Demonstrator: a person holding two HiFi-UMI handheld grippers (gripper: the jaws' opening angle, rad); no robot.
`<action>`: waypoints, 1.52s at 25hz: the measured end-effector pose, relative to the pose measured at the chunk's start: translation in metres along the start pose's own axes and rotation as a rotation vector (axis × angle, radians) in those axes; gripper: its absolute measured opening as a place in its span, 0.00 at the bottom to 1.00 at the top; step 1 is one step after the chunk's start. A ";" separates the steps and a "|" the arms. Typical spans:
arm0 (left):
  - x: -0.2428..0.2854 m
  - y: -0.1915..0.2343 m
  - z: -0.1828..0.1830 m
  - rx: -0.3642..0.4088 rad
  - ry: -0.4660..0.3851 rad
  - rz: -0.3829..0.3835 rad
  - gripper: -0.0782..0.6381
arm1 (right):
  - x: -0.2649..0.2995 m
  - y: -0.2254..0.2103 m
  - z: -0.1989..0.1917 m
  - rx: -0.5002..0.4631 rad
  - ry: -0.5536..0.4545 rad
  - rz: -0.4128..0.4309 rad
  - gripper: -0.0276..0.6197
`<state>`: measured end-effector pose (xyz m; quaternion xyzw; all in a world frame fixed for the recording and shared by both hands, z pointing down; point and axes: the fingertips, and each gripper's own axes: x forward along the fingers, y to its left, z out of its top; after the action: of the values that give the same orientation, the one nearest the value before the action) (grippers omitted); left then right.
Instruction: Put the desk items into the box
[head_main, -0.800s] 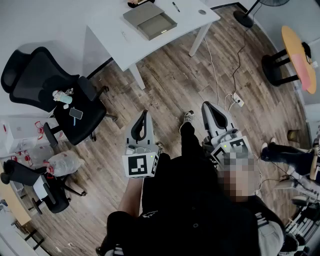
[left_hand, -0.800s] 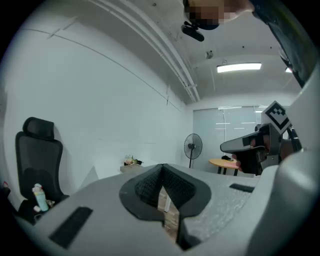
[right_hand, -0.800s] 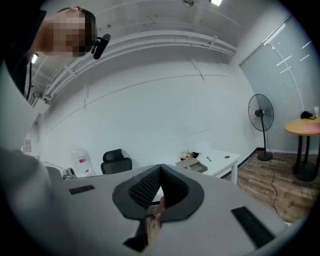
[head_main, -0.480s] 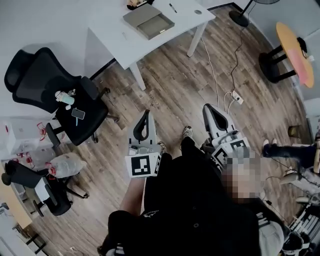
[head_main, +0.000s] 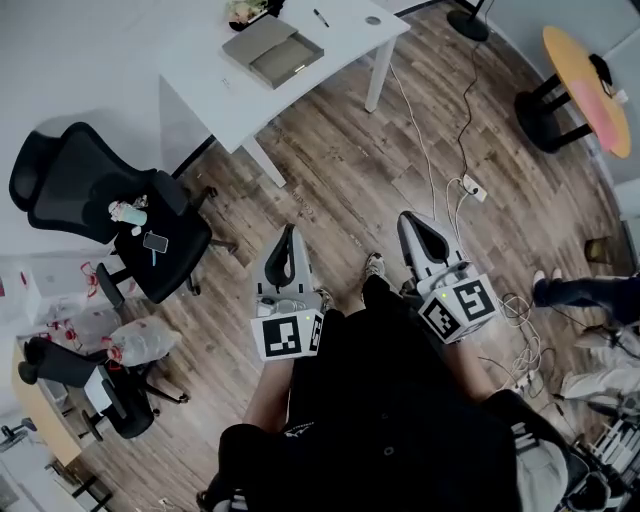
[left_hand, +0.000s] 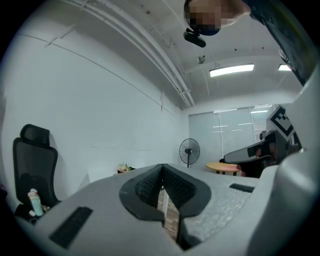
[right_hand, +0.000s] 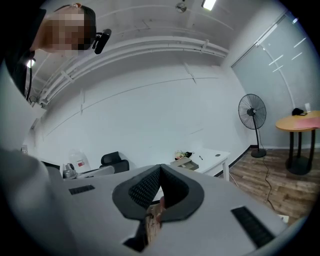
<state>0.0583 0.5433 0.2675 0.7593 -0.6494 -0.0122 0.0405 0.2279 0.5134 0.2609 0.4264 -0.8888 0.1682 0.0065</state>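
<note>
An open grey-brown box (head_main: 270, 52) lies on the white desk (head_main: 330, 45) far ahead, with a pen (head_main: 320, 17) and a small round item (head_main: 373, 20) beside it. The box (right_hand: 183, 163) and the desk (right_hand: 215, 156) also show small in the right gripper view. My left gripper (head_main: 290, 234) and right gripper (head_main: 406, 220) are held level in front of my body over the wood floor, well short of the desk. The left gripper (left_hand: 161, 169) is shut with nothing in it. The right gripper (right_hand: 160, 171) is likewise shut and empty.
A black office chair (head_main: 140, 225) carrying a bottle and a phone stands left, with a second chair (head_main: 95, 385) nearer. A round orange table (head_main: 590, 75) and a fan (right_hand: 251, 112) stand right. Cables and a power strip (head_main: 470, 190) lie on the floor. Another person's leg (head_main: 585, 295) is at the right.
The head view has swung, so the desk and box sit higher and further left in the picture. Both grippers stay shut in front of my body.
</note>
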 end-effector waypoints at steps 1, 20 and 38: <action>0.006 -0.007 0.002 0.006 -0.002 0.002 0.12 | 0.000 -0.009 0.004 -0.003 -0.007 0.002 0.04; 0.125 -0.094 -0.012 0.065 0.036 0.073 0.12 | 0.019 -0.163 0.056 -0.064 -0.058 0.019 0.04; 0.297 -0.032 -0.001 0.069 -0.016 -0.033 0.12 | 0.147 -0.235 0.082 -0.060 -0.043 -0.120 0.04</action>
<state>0.1361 0.2549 0.2761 0.7709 -0.6369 0.0038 0.0089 0.3236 0.2407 0.2749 0.4820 -0.8662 0.1314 0.0101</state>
